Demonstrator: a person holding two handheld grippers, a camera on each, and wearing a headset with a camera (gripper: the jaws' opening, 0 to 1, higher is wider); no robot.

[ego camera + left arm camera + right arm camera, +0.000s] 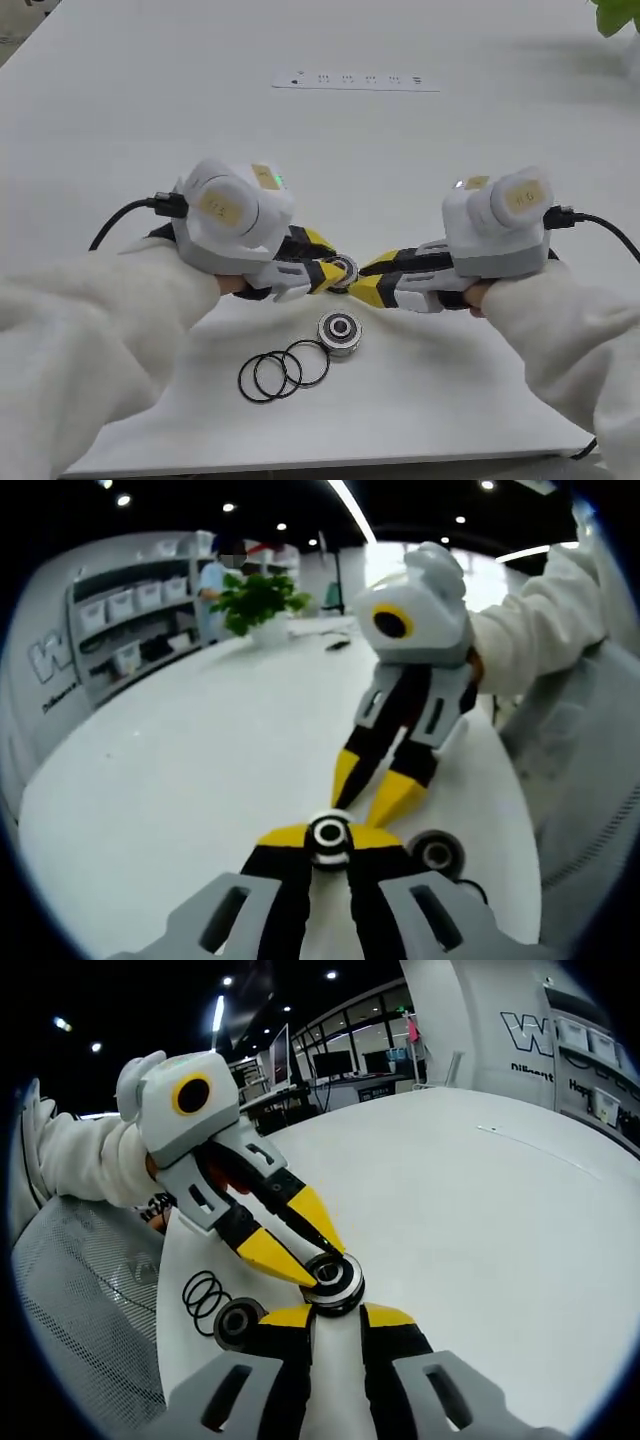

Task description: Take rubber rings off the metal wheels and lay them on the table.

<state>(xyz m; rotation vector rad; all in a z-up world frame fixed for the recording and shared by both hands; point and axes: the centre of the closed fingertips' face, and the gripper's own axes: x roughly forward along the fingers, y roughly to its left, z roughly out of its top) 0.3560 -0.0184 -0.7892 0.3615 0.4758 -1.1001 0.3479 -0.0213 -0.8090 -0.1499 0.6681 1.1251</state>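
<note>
Meeting tip to tip above the near part of the counter (450, 130), the left gripper (328, 275) and right gripper (368, 287) have one small metal wheel (342, 270) between them, lifted clear of the surface. In the left gripper view, that gripper's yellow-tipped jaws are closed on the wheel, which sits square between their ends with its hub facing the camera. The right gripper's jaws come in from the opposite side, drawn in to a narrow V with their tips against the wheel's rim. In the right gripper view the wheel sits right at the ends of that gripper's own jaws, but I cannot tell whether they truly pinch it or only touch it. A dark band runs round the wheel's edge.

A second wheel (340, 331) lies flat on the counter just below the grippers, toward the person. Touching its left side are three black rings (285, 372), lying flat and overlapping one another in a short row.

Farther back on the counter, well apart from the work, lies a white power strip (355, 81). A leafy plant (615, 12) shows at the far right corner. White sleeves cover both of the person's arms.
</note>
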